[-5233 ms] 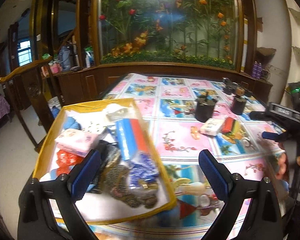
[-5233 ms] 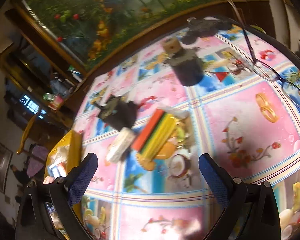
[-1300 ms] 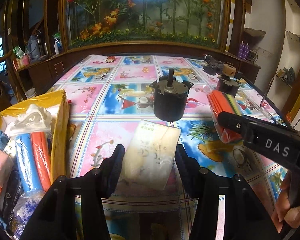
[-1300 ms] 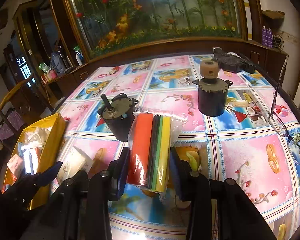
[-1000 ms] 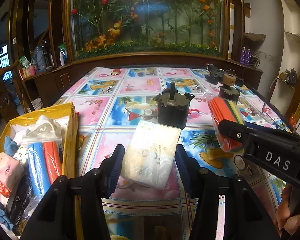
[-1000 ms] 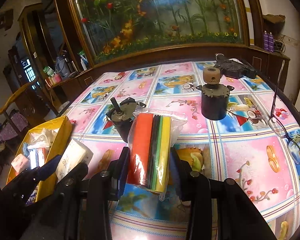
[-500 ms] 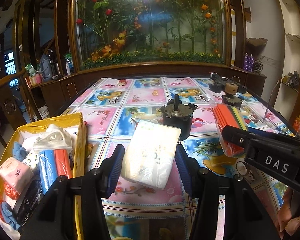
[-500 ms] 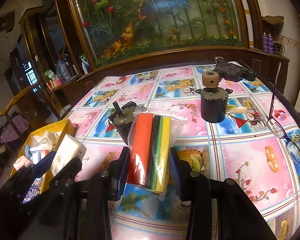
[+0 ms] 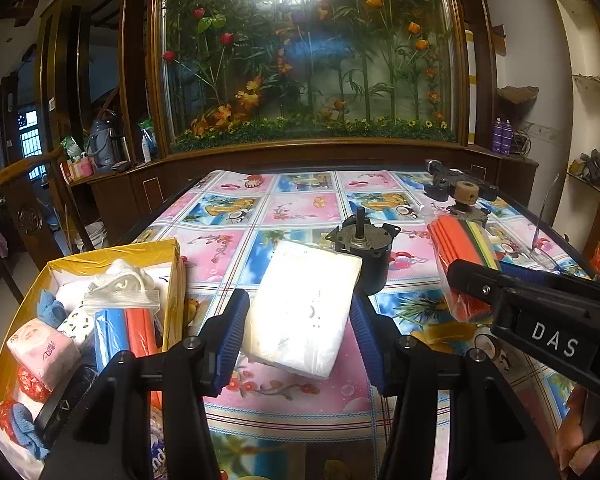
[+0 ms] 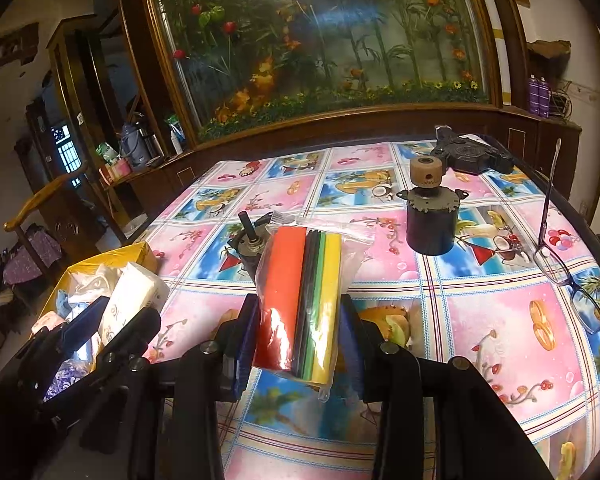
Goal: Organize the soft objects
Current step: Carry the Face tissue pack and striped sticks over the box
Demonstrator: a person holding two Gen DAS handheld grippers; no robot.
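Note:
My left gripper is shut on a white tissue pack and holds it above the table, right of the yellow box. The box holds several soft items: a pink tissue pack, a bagged blue and orange sponge, blue cloths. My right gripper is shut on a clear bag of coloured sponge sheets, held above the table. The bag also shows in the left wrist view, and the tissue pack in the right wrist view.
Two dark motors stand on the patterned tablecloth: one with a tan roller on top, one behind the held items. A black part lies at the far edge. Glasses lie at the right.
Both grippers closed on their items and lifted them off the table. Over the last second both have risen and drawn back a little; the box shows more in the left wrist view.

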